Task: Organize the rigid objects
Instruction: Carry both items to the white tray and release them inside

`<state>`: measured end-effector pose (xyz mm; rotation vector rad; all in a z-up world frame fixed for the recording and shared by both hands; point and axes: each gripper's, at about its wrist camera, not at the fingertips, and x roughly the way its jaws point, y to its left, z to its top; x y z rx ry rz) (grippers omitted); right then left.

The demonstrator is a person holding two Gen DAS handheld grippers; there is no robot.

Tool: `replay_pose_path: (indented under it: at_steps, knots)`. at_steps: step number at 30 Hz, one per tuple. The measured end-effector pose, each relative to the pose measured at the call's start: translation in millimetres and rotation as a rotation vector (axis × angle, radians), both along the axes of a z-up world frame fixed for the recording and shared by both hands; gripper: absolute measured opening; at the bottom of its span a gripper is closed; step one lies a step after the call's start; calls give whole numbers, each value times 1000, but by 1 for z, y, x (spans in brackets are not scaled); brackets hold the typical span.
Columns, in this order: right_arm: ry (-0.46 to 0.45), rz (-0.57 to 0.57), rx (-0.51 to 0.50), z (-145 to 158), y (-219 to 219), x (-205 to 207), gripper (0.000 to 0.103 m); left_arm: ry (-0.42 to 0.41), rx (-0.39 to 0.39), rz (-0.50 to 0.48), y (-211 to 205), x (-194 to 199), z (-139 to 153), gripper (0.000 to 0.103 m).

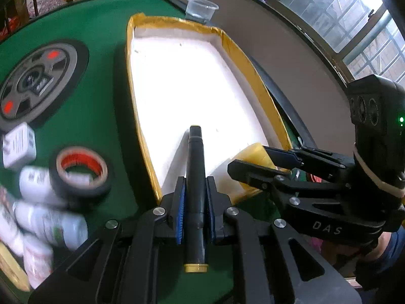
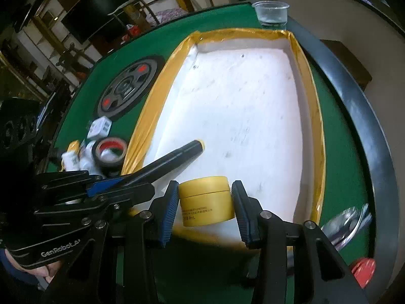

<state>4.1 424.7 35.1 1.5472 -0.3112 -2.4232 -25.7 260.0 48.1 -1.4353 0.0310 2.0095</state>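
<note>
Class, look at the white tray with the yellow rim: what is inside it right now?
The tray floor looks bare. The black marker in the left tool and the yellow jar in the right tool sit over its near end; the floor beneath them is hidden.

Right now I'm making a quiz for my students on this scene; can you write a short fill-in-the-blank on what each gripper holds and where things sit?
1. The left gripper is shut on a black ____.
2. The right gripper holds a jar coloured ____.
3. The white tray has a rim taped in ____.
4. The clear cup stands beyond the tray's ____ end.

Missing words: marker; yellow; yellow; far
</note>
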Motion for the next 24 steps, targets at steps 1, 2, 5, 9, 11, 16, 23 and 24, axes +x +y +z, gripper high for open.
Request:
replay_pose_path:
  at_steps: [1, 2, 5, 9, 11, 16, 23, 24]
  knots:
    - [-10, -3, -7, -1, 0, 7, 35, 9, 0, 2, -3, 6, 2, 12]
    - [-17, -3, -13, -1, 0, 12, 35, 7, -6, -4, -4, 12, 3, 12]
    - [-19, 2, -10, -1, 2, 18, 35, 3, 0, -10, -7, 19, 4, 12]
    - [-2, -17, -13, 7, 8, 8, 35, 9, 14, 3, -4, 10, 8, 12]
    - [29, -21, -12, 19, 12, -4, 35, 42, 22, 7, -1, 4, 19, 12]
    - [91, -33, 21, 45, 20, -42, 35, 90, 24, 49, 4, -27, 37, 12]
    - [108, -88, 40, 54, 36, -106, 35, 113, 32, 108, 27, -79, 58, 12]
    - [105, -90, 47, 52, 38, -115, 35, 112, 29, 115, 34, -87, 58, 12]
